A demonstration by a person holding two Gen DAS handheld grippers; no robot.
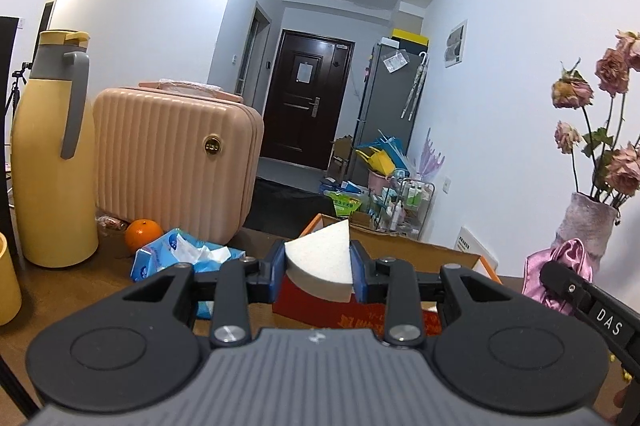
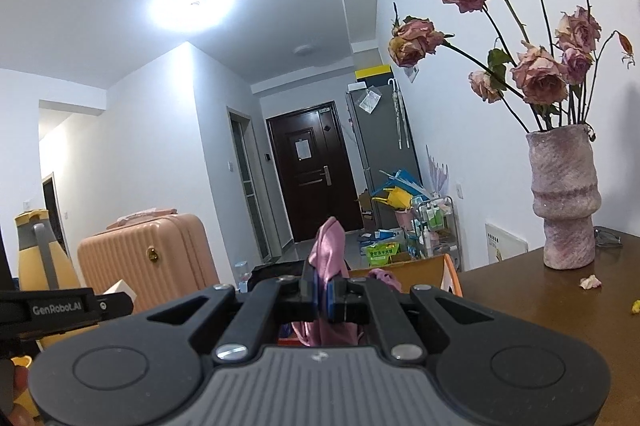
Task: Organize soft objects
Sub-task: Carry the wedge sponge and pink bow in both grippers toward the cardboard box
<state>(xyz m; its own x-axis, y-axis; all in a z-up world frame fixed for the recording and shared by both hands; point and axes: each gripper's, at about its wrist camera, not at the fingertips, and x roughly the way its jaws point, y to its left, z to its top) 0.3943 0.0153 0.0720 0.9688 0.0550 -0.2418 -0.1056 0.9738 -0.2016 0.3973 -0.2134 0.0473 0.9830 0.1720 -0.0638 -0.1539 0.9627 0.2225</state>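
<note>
Blue-padded and black, the left gripper [image 1: 319, 268] pinches a white wedge-shaped foam sponge [image 1: 320, 262] between its fingers; the sponge hangs above a red box [image 1: 352, 314] that sits in front of an open cardboard box with an orange edge [image 1: 420, 252]; the right gripper [image 2: 325, 292] is pressed together on a shiny pink satin cloth [image 2: 330, 250], which sticks up and droops below the pads, just short of the same cardboard box [image 2: 424, 272].

My judgement: the step in hand is carrying both soft items to the cardboard box; a light squeeze suits the sponge, and the cloth's trailing folds should clear the box rim before letting go.

Left of the cardboard box stand a ribbed peach-pink hard-shell case [image 1: 176, 162] and a tall yellow thermos jug [image 1: 52, 154], near a blue tissue pack [image 1: 180, 254] and an orange [image 1: 143, 233]; right of it a rough pink ceramic vase of dried roses [image 2: 564, 202] stands on the brown wooden table [image 2: 540, 302], so room seems best straight ahead.
</note>
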